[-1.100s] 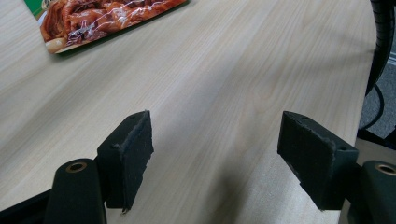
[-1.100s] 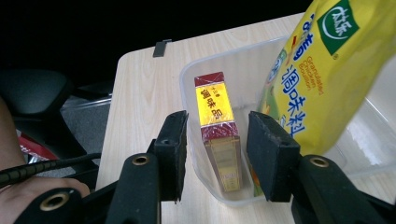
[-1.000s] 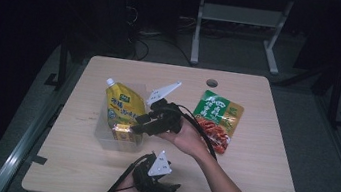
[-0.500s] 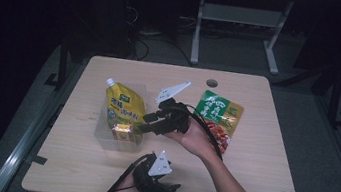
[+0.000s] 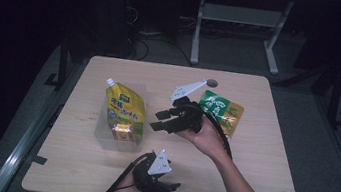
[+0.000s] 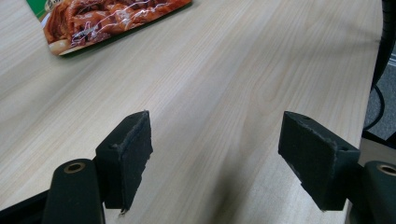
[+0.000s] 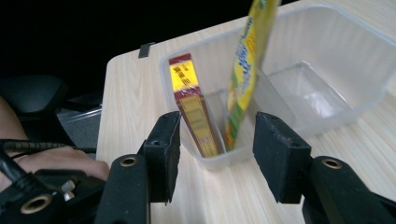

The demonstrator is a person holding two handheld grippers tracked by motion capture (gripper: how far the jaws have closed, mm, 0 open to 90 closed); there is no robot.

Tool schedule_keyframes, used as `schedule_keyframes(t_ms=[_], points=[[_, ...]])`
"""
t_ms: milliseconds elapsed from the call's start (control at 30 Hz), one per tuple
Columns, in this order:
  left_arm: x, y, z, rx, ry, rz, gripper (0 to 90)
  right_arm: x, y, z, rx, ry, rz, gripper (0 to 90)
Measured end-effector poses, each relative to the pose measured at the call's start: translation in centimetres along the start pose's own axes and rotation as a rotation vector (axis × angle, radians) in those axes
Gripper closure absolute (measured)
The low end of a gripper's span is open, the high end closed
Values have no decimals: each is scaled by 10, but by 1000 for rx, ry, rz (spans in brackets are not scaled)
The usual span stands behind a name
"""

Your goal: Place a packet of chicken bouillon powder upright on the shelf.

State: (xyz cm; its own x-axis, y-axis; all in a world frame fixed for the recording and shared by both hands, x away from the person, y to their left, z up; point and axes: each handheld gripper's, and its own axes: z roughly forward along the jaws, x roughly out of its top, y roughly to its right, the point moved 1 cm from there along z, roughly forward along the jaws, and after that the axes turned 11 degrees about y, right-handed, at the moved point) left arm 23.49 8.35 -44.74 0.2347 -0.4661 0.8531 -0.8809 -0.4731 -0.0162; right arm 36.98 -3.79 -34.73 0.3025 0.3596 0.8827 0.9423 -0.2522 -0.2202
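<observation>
Holding my right tool (image 5: 160, 123) beside the clear tub (image 7: 327, 100), its jaws just opening and empty; my left tool (image 5: 166, 186) rests open on the table (image 5: 260, 159).

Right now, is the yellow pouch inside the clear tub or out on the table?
Inside. The yellow pouch stands in the clear tub, beside a small red and yellow box.

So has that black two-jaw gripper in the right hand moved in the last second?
Yes. The right gripper has drawn back from the yellow spouted pouch toward the green snack packet, and its jaws have just been opening, with nothing between them.
</observation>
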Motion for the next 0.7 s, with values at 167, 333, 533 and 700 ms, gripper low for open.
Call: schedule_keyframes(t_ms=[167, 333, 533, 700], points=[[0, -3, -1, -1, 7, 0, 243, -5, 5, -13, -18, 1, 19, 485], [2, -7, -3, 2, 22, -14, 236, -13, 8, -26, -44, -3, 44, 462], [3, -10, -2, -6, 38, -46, 223, -26, 14, -44, -89, 7, 55, 427], [3, -11, -2, -9, 36, -28, 220, -38, 21, -65, -134, 33, 101, 406]])
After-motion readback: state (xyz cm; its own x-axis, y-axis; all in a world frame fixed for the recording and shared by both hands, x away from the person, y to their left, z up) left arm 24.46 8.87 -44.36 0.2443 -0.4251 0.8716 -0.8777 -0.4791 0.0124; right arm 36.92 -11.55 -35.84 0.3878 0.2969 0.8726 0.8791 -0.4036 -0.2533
